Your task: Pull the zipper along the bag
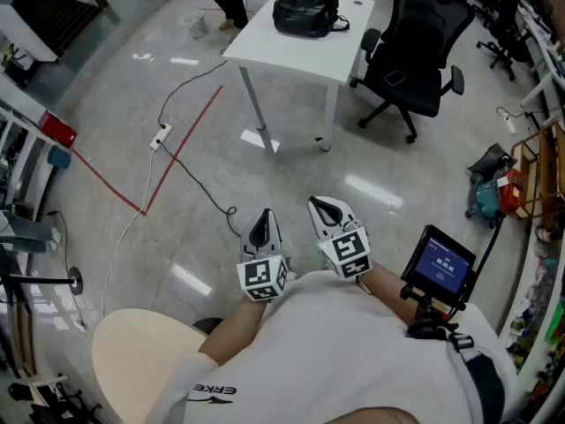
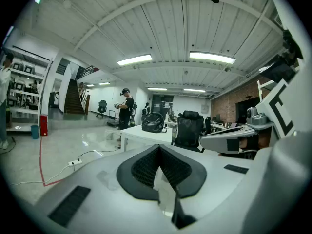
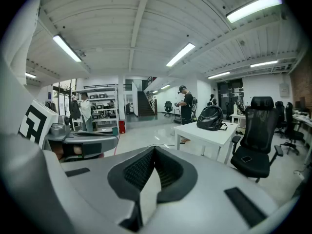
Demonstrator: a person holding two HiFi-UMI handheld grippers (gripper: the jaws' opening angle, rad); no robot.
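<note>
a person in a white top point(image 1: 353, 352) holds two grippers close in front of the body, side by side above a glossy grey floor point(image 1: 291, 170). the left gripper point(image 1: 261, 223) has its fingers point(image 2: 144, 168) brought together at the tips, with nothing between them. the right gripper point(image 1: 325, 208), just beside it, also has its fingers point(image 3: 138, 172) closed on nothing. both point away from the person towards the far side of the room.

at the near left is a round pale wooden seat point(image 1: 132, 360). at the near right, a small dark screen point(image 1: 441, 263) glows blue on a stand.

farther out, a black cable point(image 1: 190, 173) snakes across the floor. a white power strip point(image 1: 160, 137) lies to the left, with a line of red tape point(image 1: 181, 148) running beside it.

the task's thing, a black backpack point(image 1: 305, 5), sits on a white counter point(image 1: 291, 47) at the far middle of the room, well apart from both grippers. its zipper is too small to make out. a black office chair point(image 1: 415, 47) stands just to the right of the counter.

past the counter's far left corner a person in dark clothes point(image 2: 126, 108) stands holding something up in both hands. more office chairs line the far right.
</note>
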